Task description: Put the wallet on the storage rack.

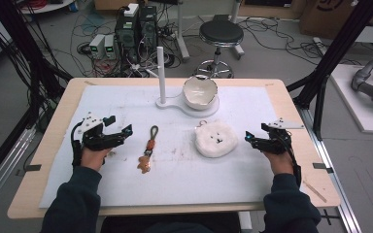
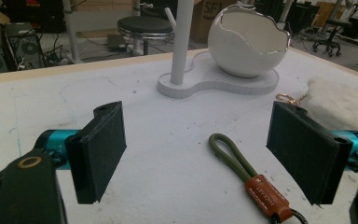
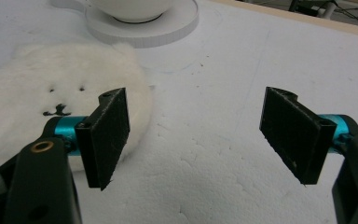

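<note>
A keychain [image 1: 148, 145] with an olive loop, a brown leather tab and a small brown charm lies on the white mat, left of centre. A white fluffy bear-face plush [image 1: 216, 139] with a gold clasp lies right of centre. My left gripper [image 1: 120, 124] rests open just left of the keychain; in the left gripper view its jaws [image 2: 196, 112] stand wide apart, and the keychain's loop [image 2: 242, 163] lies between them, nearer the right one. My right gripper [image 1: 255, 132] is open just right of the plush. In the right gripper view [image 3: 196, 95] the plush [image 3: 51, 93] lies behind the left jaw.
A white stand [image 1: 167, 103] at the back of the mat carries an upright post [image 1: 161, 73] and an eggshell-shaped bowl [image 1: 200, 91]. The foam mat [image 1: 126, 184] covers most of the wooden table [image 1: 34, 174]. A stool [image 1: 221, 33] and computer boxes [image 1: 136, 29] stand on the floor beyond.
</note>
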